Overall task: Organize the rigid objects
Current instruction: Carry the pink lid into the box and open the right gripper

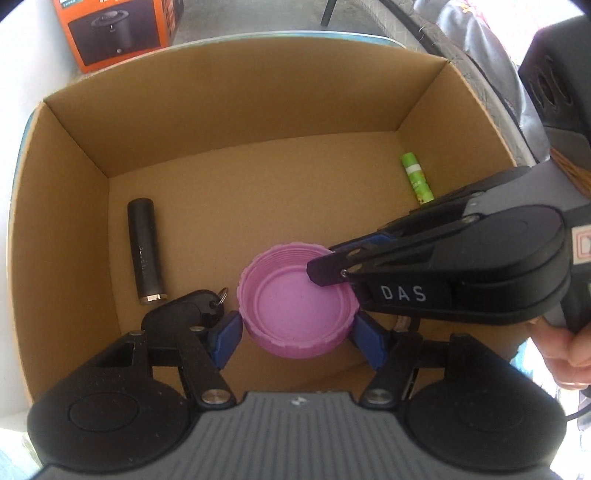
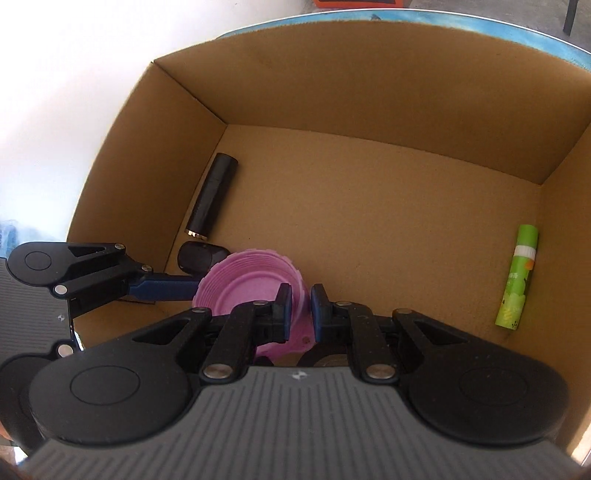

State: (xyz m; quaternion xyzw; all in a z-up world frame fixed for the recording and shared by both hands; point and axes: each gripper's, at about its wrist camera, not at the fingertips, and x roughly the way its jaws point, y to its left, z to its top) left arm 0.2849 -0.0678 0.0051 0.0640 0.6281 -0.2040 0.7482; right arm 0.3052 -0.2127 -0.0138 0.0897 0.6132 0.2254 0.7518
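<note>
A pink ribbed lid (image 1: 295, 306) sits open side up, low inside a cardboard box (image 1: 221, 92), held by both grippers. My left gripper (image 1: 297, 334) spans its full width, with a blue pad pressed on each side. My right gripper (image 1: 327, 273) comes in from the right and pinches the lid's wall. In the right wrist view, the right gripper (image 2: 301, 310) is shut on the rim of the lid (image 2: 243, 288). One blue finger (image 2: 162, 290) of the left gripper touches the lid's left side. I cannot tell whether the lid rests on the box floor.
On the box (image 2: 332, 74) floor lie a black cylinder (image 1: 144, 251) (image 2: 212, 195) at the left, a black key fob (image 1: 181, 314) (image 2: 199, 256) beside the lid, and a green glue stick (image 1: 417, 179) (image 2: 517, 277) by the right wall. An orange carton (image 1: 114, 29) stands outside, beyond the box.
</note>
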